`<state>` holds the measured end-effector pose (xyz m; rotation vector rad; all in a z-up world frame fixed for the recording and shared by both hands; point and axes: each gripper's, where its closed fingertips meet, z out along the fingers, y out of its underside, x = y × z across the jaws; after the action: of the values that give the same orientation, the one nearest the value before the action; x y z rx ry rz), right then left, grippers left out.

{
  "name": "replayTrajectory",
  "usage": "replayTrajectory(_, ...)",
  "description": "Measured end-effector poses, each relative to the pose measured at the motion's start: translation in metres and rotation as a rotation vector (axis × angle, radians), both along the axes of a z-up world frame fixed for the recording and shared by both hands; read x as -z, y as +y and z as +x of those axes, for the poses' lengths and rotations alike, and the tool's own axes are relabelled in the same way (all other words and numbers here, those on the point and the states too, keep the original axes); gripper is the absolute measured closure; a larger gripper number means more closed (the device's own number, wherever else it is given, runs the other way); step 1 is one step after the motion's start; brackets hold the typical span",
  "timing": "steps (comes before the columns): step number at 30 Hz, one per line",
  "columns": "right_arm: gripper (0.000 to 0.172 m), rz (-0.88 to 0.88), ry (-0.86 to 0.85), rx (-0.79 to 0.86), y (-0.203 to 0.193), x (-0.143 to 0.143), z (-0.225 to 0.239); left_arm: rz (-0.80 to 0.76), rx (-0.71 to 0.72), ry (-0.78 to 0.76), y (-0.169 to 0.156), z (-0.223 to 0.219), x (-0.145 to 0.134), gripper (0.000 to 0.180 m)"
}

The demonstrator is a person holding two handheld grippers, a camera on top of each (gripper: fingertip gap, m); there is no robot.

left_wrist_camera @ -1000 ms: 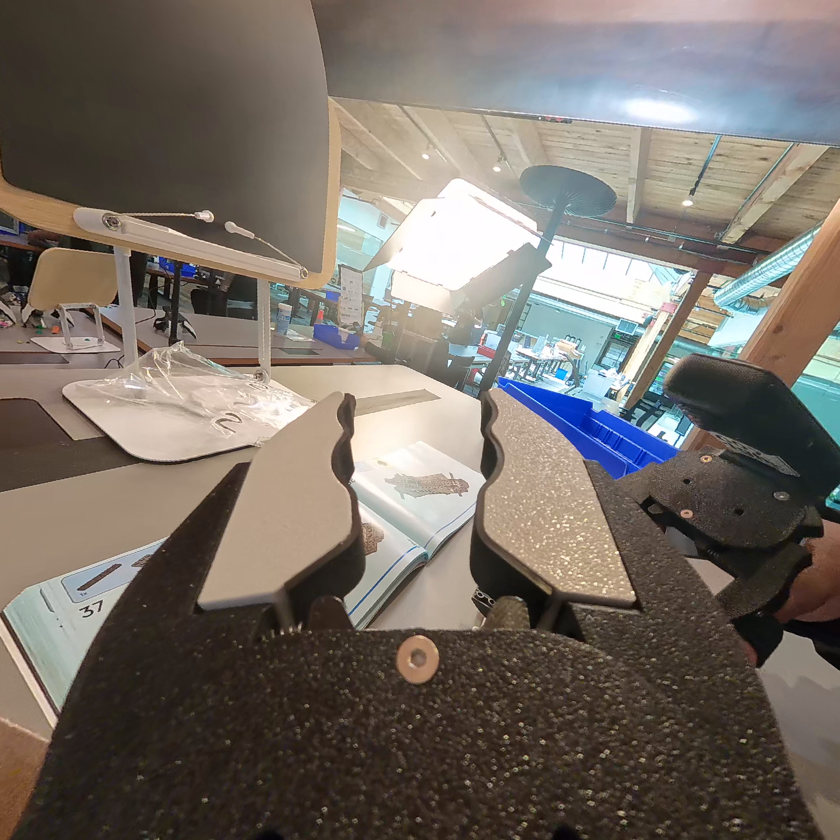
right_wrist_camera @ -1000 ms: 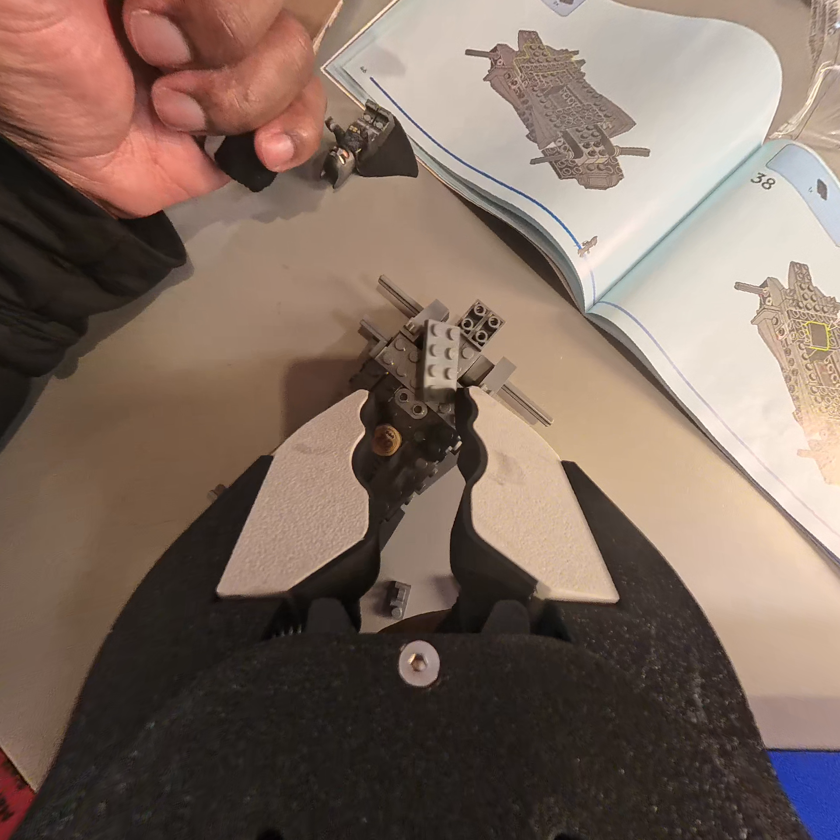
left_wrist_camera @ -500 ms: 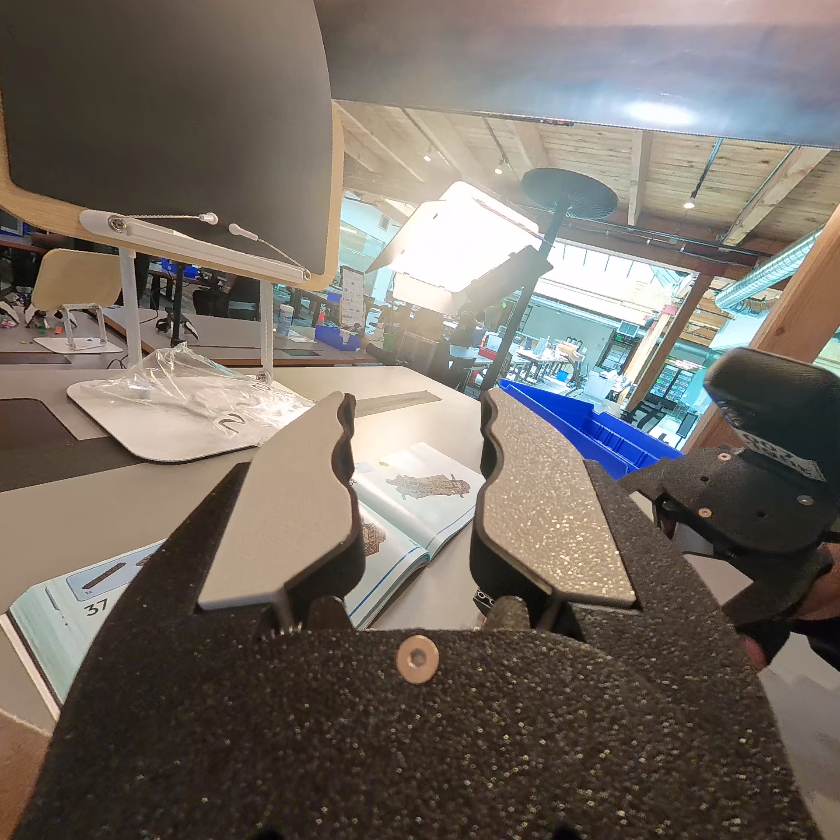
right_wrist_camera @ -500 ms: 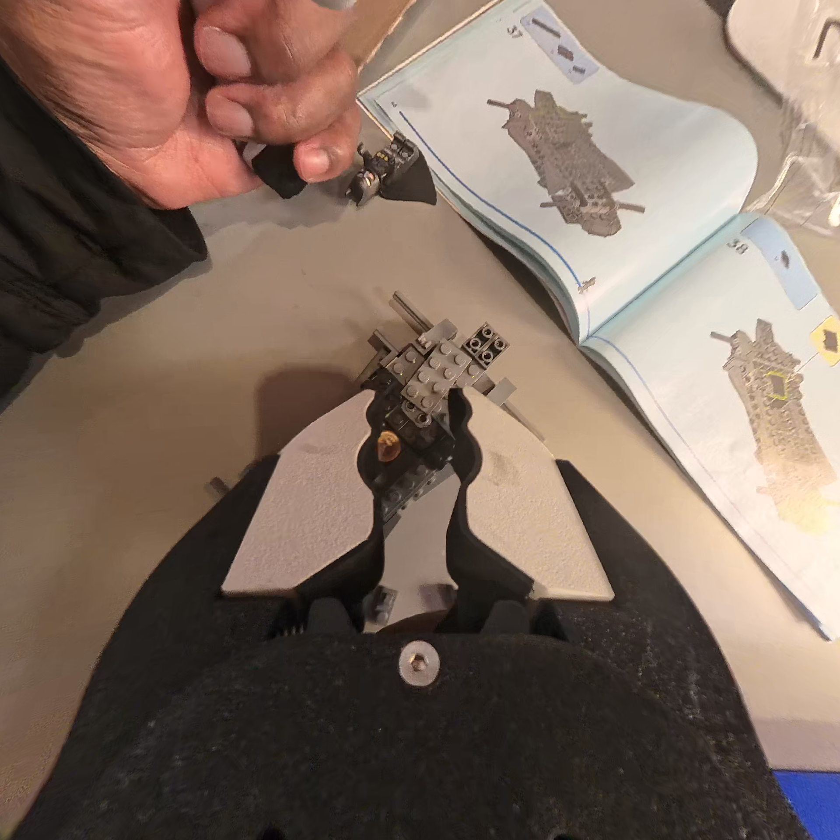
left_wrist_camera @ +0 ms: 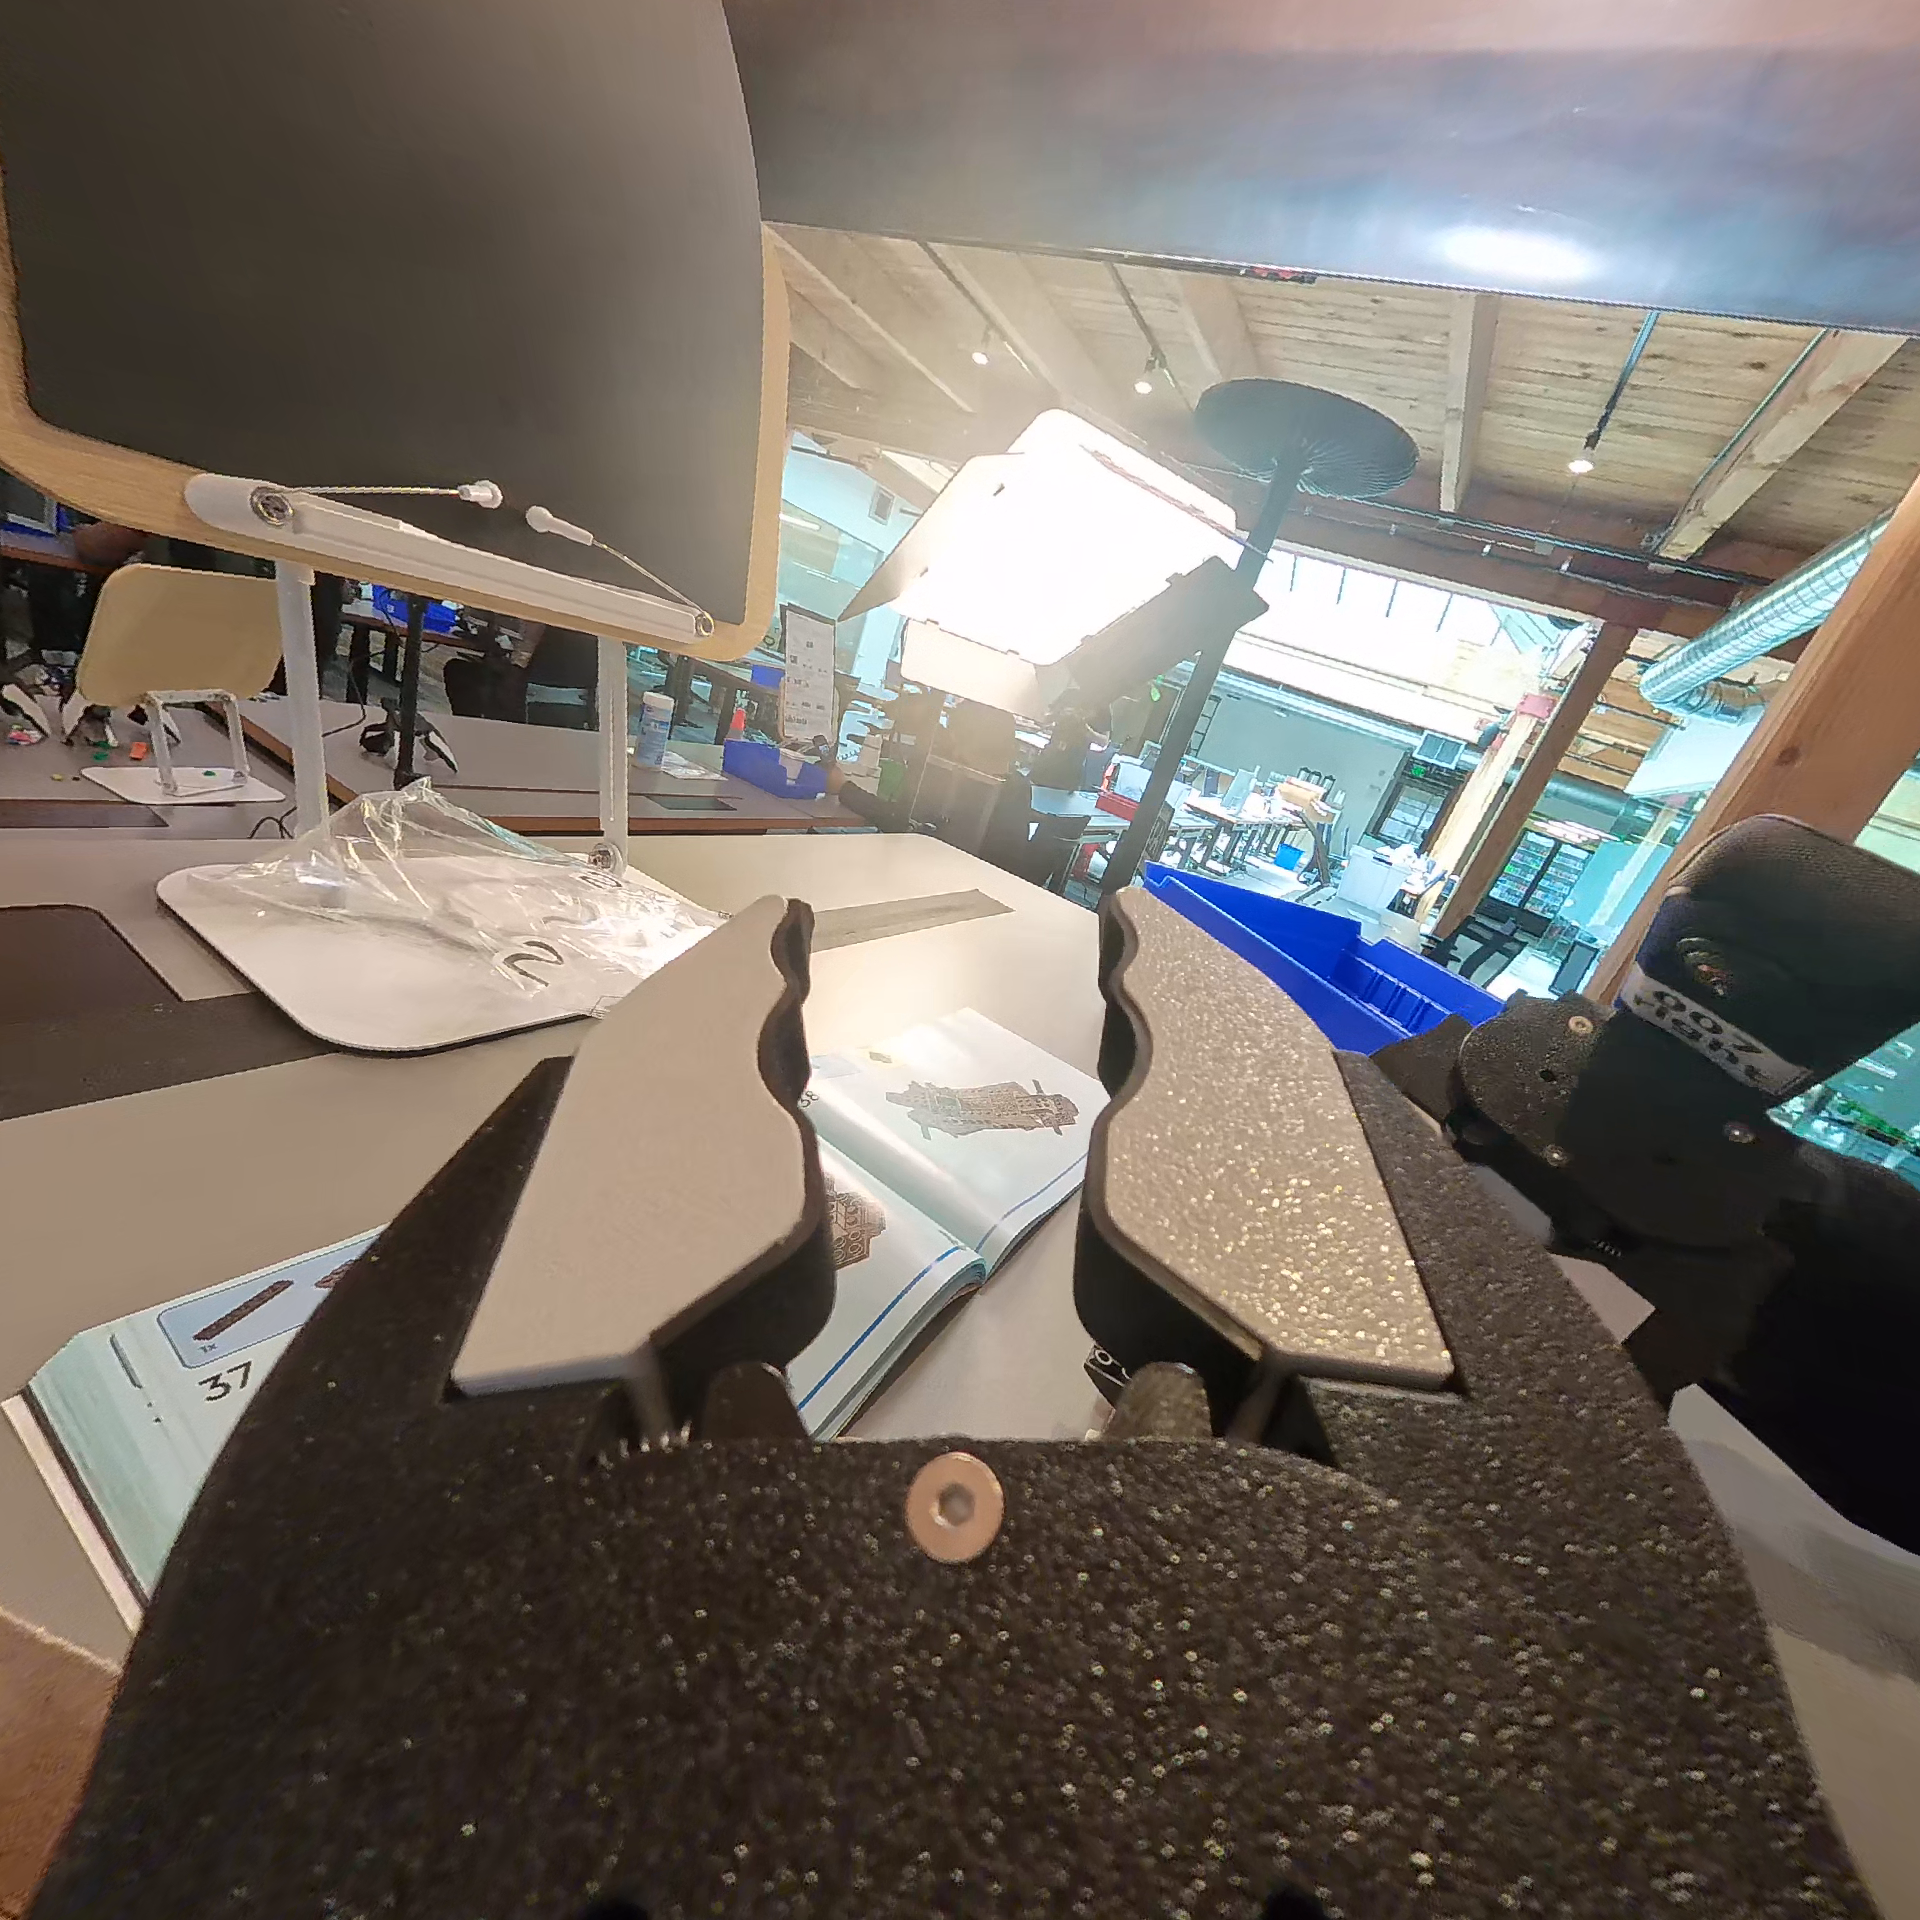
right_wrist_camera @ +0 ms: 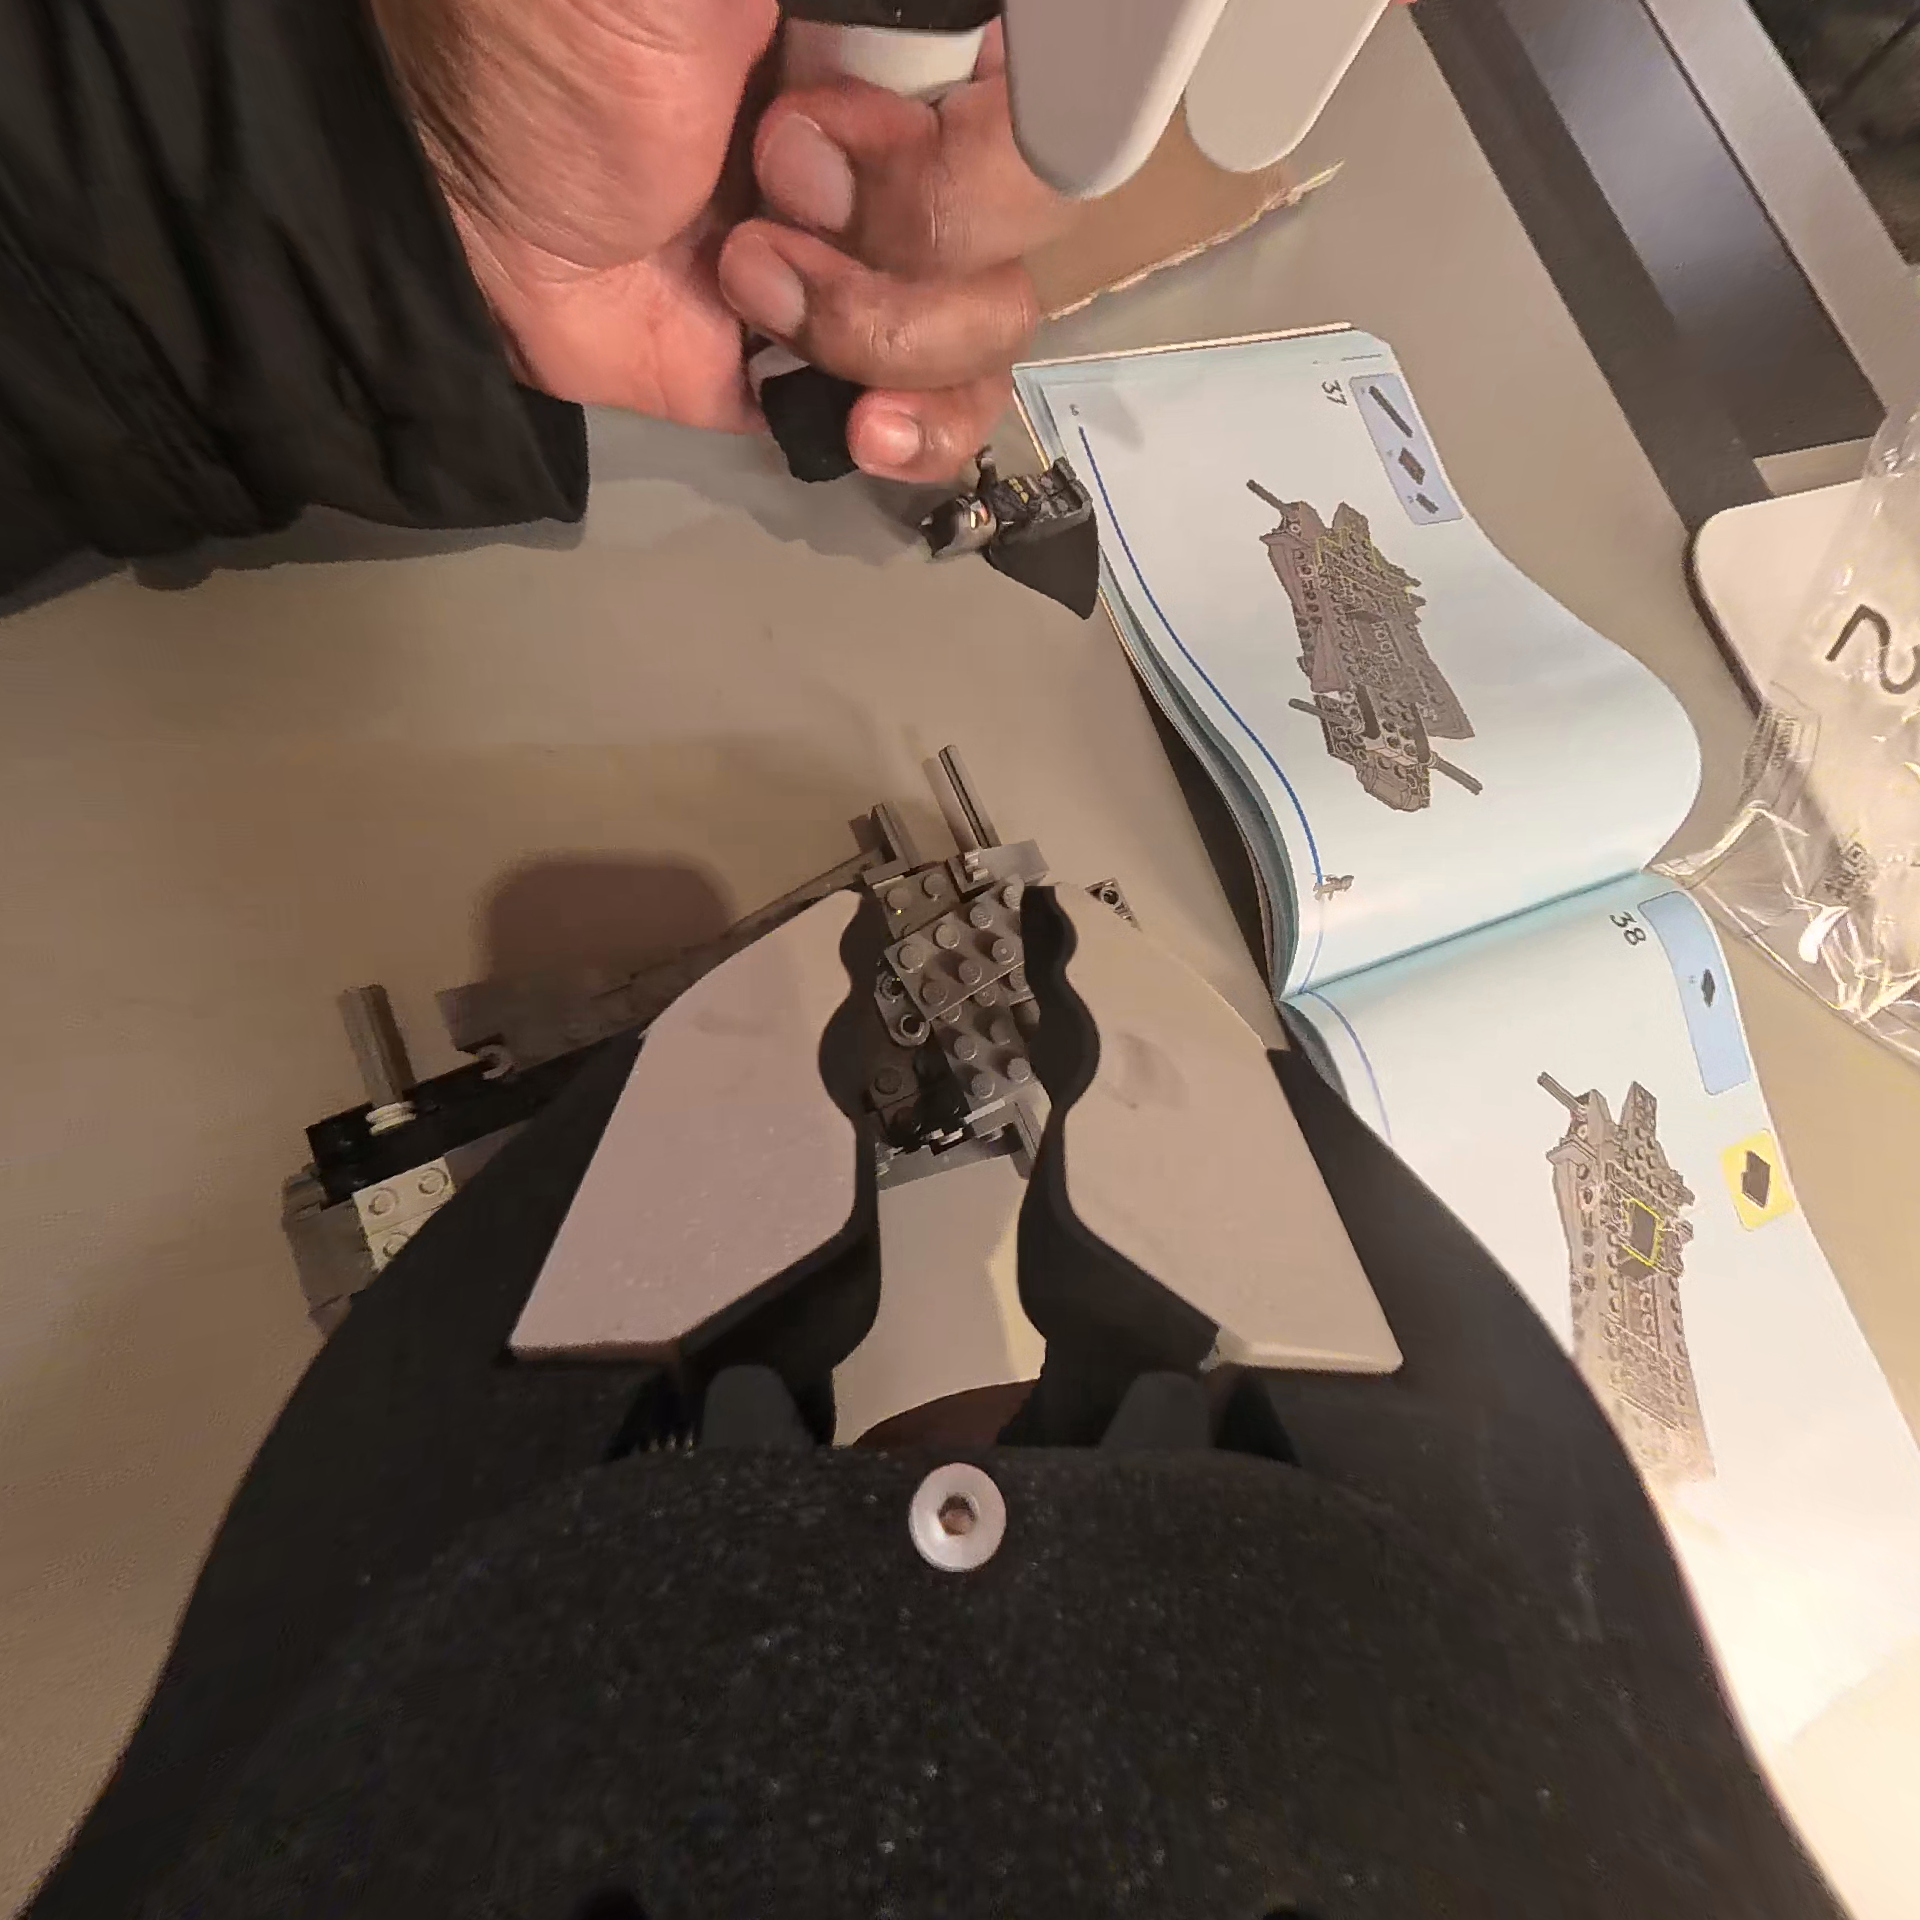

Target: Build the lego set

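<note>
My right gripper (right_wrist_camera: 945, 904) is shut on a grey brick model (right_wrist_camera: 966, 997). Both pads press its studded middle, and its shadow falls on the table to the left. A long grey and black part of the model (right_wrist_camera: 384, 1132) sticks out to the left under my left finger. My left gripper (left_wrist_camera: 951, 914) is open and empty, held above the table and pointing over an open instruction booklet (left_wrist_camera: 956, 1132). The hand holding it (right_wrist_camera: 727, 260) shows at the top of the right wrist view. The right gripper's body (left_wrist_camera: 1621, 1122) shows at the right of the left wrist view.
The booklet (right_wrist_camera: 1403, 675) lies open right of the model. A small black figure (right_wrist_camera: 1018, 520) lies by its corner. A clear plastic bag (left_wrist_camera: 416, 894) rests on a white stand base (left_wrist_camera: 343, 1018) under a dark board (left_wrist_camera: 364, 260). A blue bin (left_wrist_camera: 1299, 966) stands at the far right. There is about 15 centimetres between the tips of the two grippers.
My right gripper closed a little further on the grey model, then raised and turned it, so its long side part now shows at the left. The left gripper stayed open and almost still.
</note>
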<state>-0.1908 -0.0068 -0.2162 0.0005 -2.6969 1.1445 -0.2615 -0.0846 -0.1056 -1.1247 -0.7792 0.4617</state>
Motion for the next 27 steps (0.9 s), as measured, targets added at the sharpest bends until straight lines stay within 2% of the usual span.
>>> replayTrajectory(8,0.149,0.023,-0.046,0.103,0.005,0.011,-0.008,0.005,-0.003,-0.003,-0.002,-0.001,0.001,0.126)
replayTrajectory(27,0.146,0.009,-0.13,0.209,0.015,0.006,0.007,-0.004,-0.003,-0.012,-0.001,-0.002,0.004,0.126)
